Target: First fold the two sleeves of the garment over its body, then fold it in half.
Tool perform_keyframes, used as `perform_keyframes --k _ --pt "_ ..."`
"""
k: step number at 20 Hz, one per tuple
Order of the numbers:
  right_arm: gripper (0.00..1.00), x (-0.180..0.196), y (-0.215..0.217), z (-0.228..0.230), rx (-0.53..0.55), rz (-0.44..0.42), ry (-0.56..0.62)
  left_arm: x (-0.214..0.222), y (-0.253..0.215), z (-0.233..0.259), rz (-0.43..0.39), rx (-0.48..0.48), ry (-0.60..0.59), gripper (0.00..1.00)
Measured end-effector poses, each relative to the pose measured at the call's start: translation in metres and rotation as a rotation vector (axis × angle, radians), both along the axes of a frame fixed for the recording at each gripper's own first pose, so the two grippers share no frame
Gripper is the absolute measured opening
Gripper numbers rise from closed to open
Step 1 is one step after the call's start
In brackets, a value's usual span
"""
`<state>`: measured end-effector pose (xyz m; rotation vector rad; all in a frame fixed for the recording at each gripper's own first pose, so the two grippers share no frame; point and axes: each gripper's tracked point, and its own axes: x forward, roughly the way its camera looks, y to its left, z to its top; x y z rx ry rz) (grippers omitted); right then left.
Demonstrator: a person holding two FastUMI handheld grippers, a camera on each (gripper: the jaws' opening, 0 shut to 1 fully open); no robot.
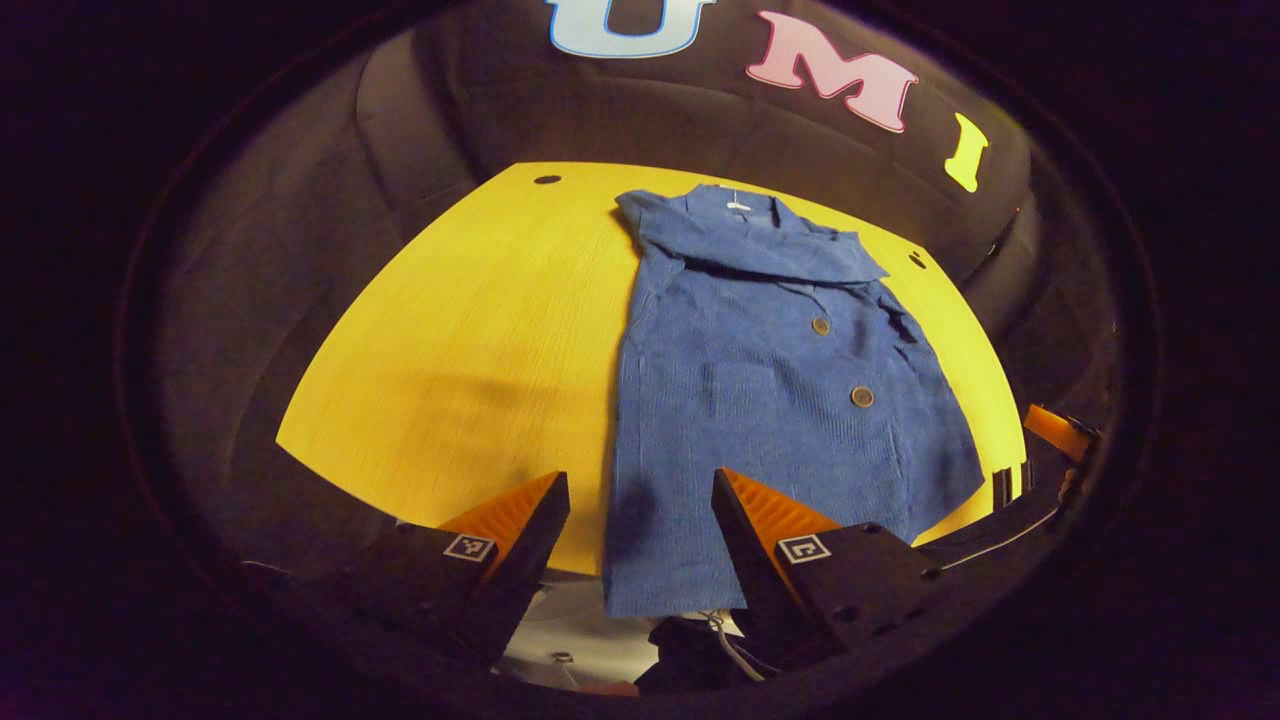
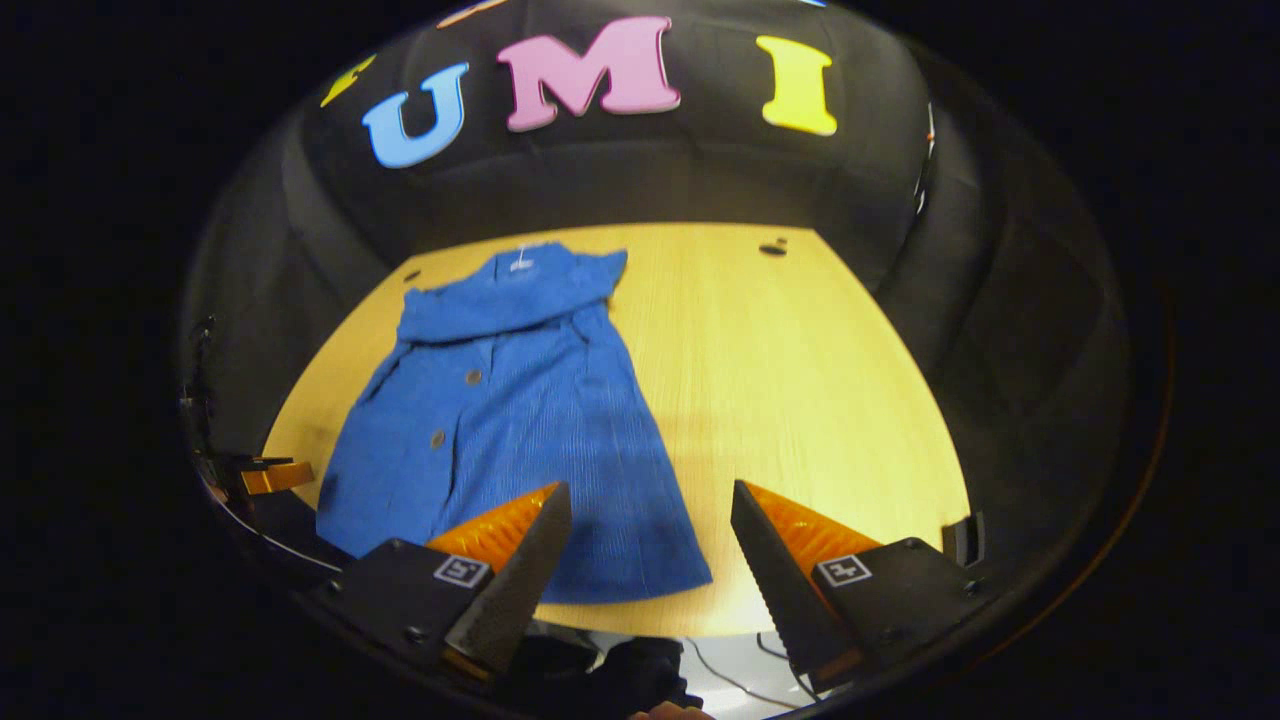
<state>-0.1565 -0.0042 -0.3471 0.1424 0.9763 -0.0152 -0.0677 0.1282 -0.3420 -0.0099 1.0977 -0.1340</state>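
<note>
A blue short-sleeved garment point(image 1: 760, 400) lies flat on the yellow wooden table point(image 1: 470, 360), collar at the far end and two buttons facing up. A sleeve point(image 1: 760, 250) lies folded across its chest. The near hem reaches the table's front edge. My left gripper point(image 1: 640, 480) hovers open above the hem's left corner, with nothing between its fingers. In the right gripper view the garment point(image 2: 500, 440) lies on the left half of the table point(image 2: 800, 400). My right gripper point(image 2: 650, 488) is open over the hem's right corner and holds nothing.
Small dark holes point(image 1: 547, 179) point(image 2: 772, 247) mark the table's far corners. The other gripper shows at the side edge of each view point(image 1: 1055, 430) point(image 2: 270, 475). Pale floor with cables point(image 1: 725, 640) lies below the front edge. Black cloth walls surround the table.
</note>
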Motion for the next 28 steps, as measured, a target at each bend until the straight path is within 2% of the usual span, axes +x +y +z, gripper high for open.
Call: perform_keyframes --k 1,2,3,5,6,10,15,16,17,20,21,22,23,24,25,26,27,28 --pt "0.94 -0.008 0.002 -0.014 0.001 0.010 0.065 -0.011 0.000 -0.007 0.008 0.005 0.037 0.85" --pt "0.94 -0.014 0.003 -0.024 0.011 0.015 0.126 -0.017 0.005 -0.013 0.021 0.006 0.069 0.85" --pt "1.00 -0.023 0.003 -0.033 0.016 0.008 0.172 -0.023 0.003 -0.019 0.030 -0.001 0.105 0.85" --pt "1.00 -0.029 0.003 -0.047 0.035 -0.013 0.212 -0.028 -0.001 -0.025 0.048 -0.022 0.145 0.85" --pt "1.00 -0.031 0.003 -0.047 0.041 -0.022 0.228 -0.027 -0.002 -0.025 0.052 -0.027 0.157 0.87" --pt "1.00 -0.031 -0.001 -0.051 0.020 -0.038 0.287 -0.023 -0.013 -0.028 0.036 -0.026 0.187 0.85" --pt "1.00 -0.035 0.001 -0.063 0.002 0.005 0.349 -0.013 -0.020 -0.035 0.005 0.034 0.207 0.86" --pt "0.92 -0.036 0.001 -0.065 -0.003 0.014 0.355 -0.012 -0.021 -0.035 0.002 0.044 0.212 0.86" --pt "1.00 -0.035 0.001 -0.066 -0.009 0.019 0.357 -0.014 -0.021 -0.037 -0.004 0.051 0.228 0.88" --pt "1.00 -0.042 0.004 -0.074 -0.010 0.022 0.405 -0.011 -0.016 -0.042 -0.015 0.096 0.243 0.85" --pt "0.92 -0.039 0.003 -0.074 -0.018 0.023 0.395 -0.012 -0.016 -0.042 -0.018 0.106 0.244 0.82" --pt "1.00 -0.040 0.004 -0.074 -0.020 0.028 0.409 -0.011 -0.016 -0.043 -0.019 0.112 0.245 0.82" --pt "0.92 -0.039 0.004 -0.073 -0.019 0.027 0.414 -0.010 -0.016 -0.043 -0.010 0.110 0.249 0.82" --pt "1.00 -0.039 0.004 -0.076 -0.015 0.027 0.431 -0.010 -0.018 -0.043 -0.010 0.112 0.255 0.83" --pt "1.00 -0.039 0.004 -0.075 -0.015 0.031 0.443 -0.013 -0.018 -0.043 -0.020 0.116 0.261 0.83" --pt "0.93 -0.040 0.005 -0.075 -0.016 0.035 0.454 -0.012 -0.019 -0.043 -0.032 0.118 0.264 0.84" --pt "1.00 -0.039 0.005 -0.075 -0.018 0.035 0.461 -0.012 -0.019 -0.043 -0.040 0.119 0.271 0.83" --pt "0.93 -0.038 0.005 -0.075 -0.017 0.029 0.460 -0.012 -0.021 -0.043 -0.041 0.118 0.278 0.82"
